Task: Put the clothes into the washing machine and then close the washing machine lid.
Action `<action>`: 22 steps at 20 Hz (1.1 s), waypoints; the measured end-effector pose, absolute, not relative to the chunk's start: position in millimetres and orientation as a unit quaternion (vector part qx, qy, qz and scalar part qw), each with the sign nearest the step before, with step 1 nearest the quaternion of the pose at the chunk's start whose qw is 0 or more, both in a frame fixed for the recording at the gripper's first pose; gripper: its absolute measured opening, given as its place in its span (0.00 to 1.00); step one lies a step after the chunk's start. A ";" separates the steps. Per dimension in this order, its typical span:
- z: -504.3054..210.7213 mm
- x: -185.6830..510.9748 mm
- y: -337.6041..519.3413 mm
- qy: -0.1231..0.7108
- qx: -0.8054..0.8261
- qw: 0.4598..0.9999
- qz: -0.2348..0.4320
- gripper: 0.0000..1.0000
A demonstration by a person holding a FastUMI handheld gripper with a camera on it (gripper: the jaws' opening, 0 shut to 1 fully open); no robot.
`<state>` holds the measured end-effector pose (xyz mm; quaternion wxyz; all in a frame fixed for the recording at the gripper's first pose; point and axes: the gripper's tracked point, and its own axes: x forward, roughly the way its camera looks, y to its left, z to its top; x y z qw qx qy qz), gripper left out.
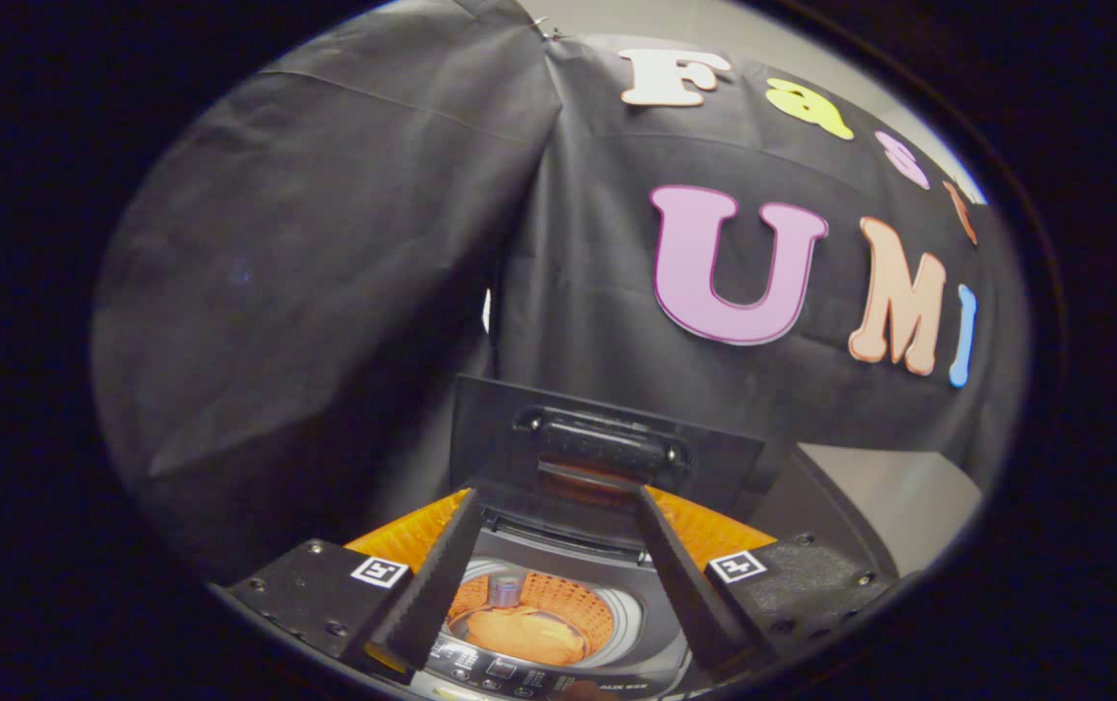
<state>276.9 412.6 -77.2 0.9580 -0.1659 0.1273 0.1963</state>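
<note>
Above the washing machine, I am holding the tool open and empty by the upright lid; clothes are lying in the drum, and a glancing push risks slipping off the lid.

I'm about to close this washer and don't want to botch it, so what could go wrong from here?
1. The lid stands upright just beyond the open, empty gripper; a fast push could slam it down.
2. The fingers straddle the drum opening, so the falling lid might catch them.
3. The orange cloth seems to sit low in the drum, but I cannot tell whether any edge hangs over the rim.
</note>
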 end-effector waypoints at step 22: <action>-82.8 470.8 437.5 0.205 -0.016 0.972 0.109 0.97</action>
